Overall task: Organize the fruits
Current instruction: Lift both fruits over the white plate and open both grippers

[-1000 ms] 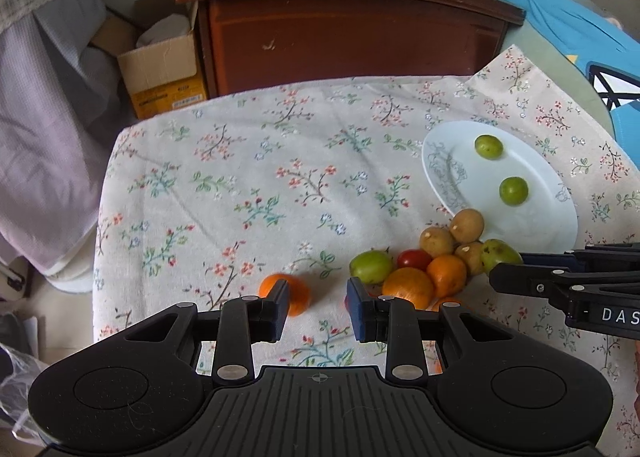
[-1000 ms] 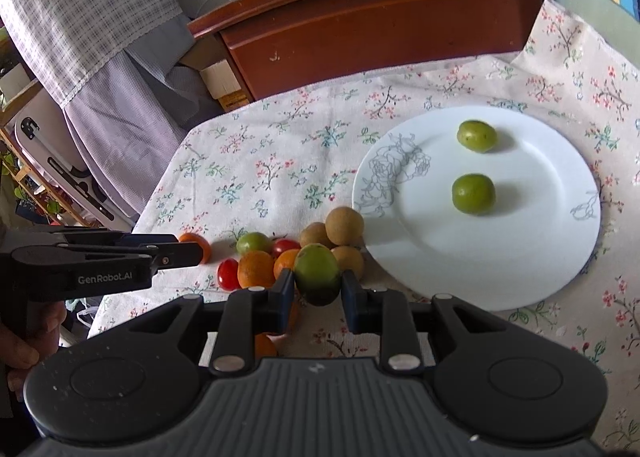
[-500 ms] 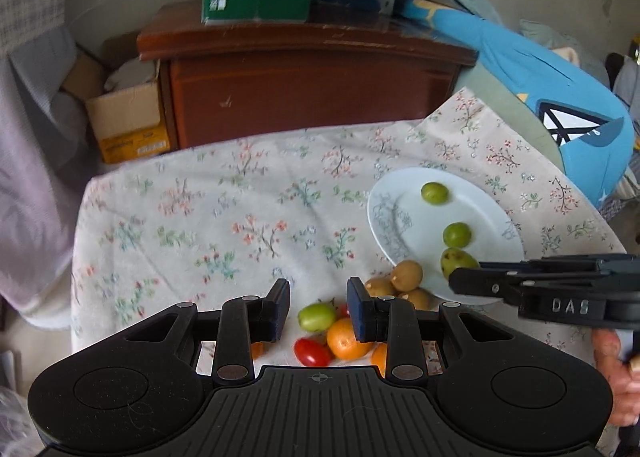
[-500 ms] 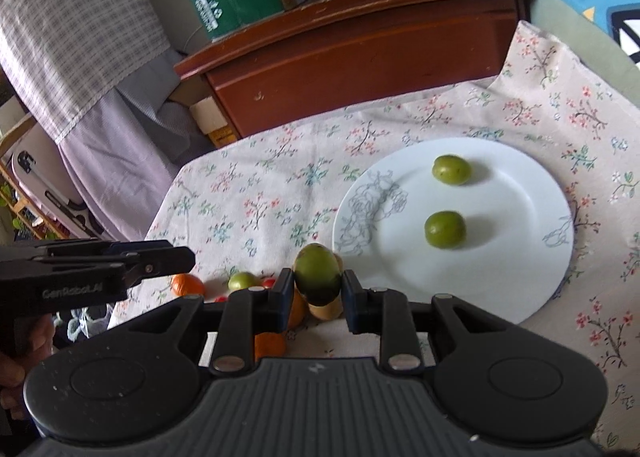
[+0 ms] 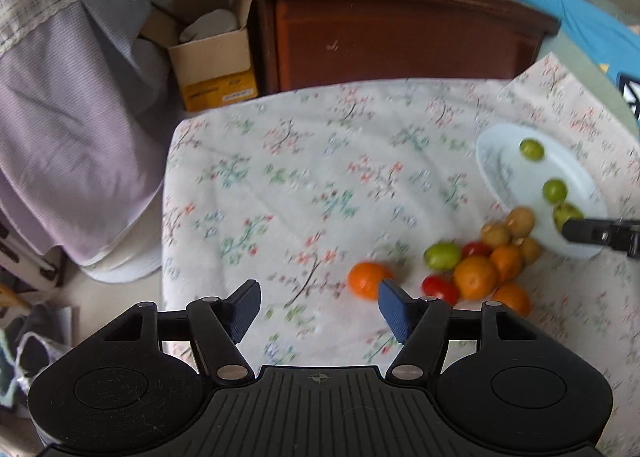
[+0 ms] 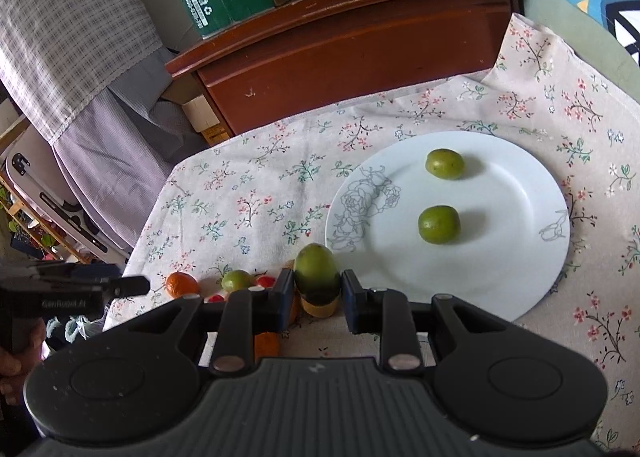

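While nose-down — right tool (image 6: 316, 289) on fruit (image 6: 317, 274)

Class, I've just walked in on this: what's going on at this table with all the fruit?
A person is sorting fruit with two hand-held grippers. The right hand-held gripper is shut on a green fruit by the edge of the white plate, where two green fruits already lie. The left hand-held gripper, jaws just opened and empty, hovers near a lone orange beside the pile on the floral cloth.

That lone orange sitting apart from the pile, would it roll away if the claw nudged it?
Probably: the lone orange looks round, so a nudge would likely roll it, though the soft floral cloth may slow it. Its skin looks smooth, so pads might slip off-centre.
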Tool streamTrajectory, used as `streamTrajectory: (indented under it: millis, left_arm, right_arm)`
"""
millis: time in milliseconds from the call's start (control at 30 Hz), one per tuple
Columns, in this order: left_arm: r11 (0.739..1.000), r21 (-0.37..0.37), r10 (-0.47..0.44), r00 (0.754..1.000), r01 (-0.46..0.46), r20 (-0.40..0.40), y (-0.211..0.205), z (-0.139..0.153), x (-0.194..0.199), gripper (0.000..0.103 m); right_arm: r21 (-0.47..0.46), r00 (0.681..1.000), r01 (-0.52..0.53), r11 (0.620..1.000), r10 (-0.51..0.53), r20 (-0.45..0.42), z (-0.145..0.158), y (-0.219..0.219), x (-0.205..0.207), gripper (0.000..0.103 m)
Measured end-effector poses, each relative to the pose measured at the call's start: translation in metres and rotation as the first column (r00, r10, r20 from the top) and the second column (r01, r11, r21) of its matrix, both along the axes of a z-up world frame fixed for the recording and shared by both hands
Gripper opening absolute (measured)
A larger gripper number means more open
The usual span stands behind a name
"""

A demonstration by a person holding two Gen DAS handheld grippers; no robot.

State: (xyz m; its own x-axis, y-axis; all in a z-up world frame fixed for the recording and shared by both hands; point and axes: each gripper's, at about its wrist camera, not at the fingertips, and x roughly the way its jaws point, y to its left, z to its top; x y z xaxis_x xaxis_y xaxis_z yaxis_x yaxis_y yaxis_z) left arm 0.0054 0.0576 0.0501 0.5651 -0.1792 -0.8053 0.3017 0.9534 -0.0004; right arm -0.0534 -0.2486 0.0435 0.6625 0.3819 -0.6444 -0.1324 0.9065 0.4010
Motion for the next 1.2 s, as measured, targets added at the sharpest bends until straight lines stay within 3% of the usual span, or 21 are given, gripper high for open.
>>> streamTrajectory:
  millis: [133,267,433,700,967,1200]
  left_arm:
    - [0.999,-0.041,-0.028,1.000,0.028,-0.006,-0.005,-0.005,-0.003,0.065]
    - [0.999,-0.013,-0.053,0.998,0.053,0.030,-0.019,-0.007,-0.005,0.065]
    - [0.998,0.018,-0.061,0.998,0.060,0.022,-0.033,-0.022,0.002,0.063]
    - [0.999,0.007,-0.034,0.999,0.034,-0.003,-0.037,-0.040,0.011,0.030]
    - [1.000,-0.013,0.010,0.999,-0.010,0.034,-0.038,-0.032,0.012,0.030]
    - [0.994,-0.101,-0.043,0.996,0.051,0.079,-0.059,-0.005,0.011,0.030]
  right_arm:
    - [-0.006,1.000,-0.003,1.000,0.002,-0.014,-0.004,0.001,0.001,0.025]
    - [-0.010,1.000,-0.003,1.000,0.003,-0.020,-0.006,0.002,0.002,0.025]
    - [-0.003,1.000,0.004,1.000,-0.004,-0.031,-0.007,0.001,0.002,0.025]
    - [0.001,1.000,0.000,1.000,0.000,-0.030,-0.006,0.000,0.002,0.025]
    - [0.003,1.000,0.008,1.000,-0.008,-0.028,-0.004,-0.002,0.002,0.025]
    - [-0.001,1.000,0.018,1.000,-0.018,0.024,0.012,-0.013,0.003,0.025]
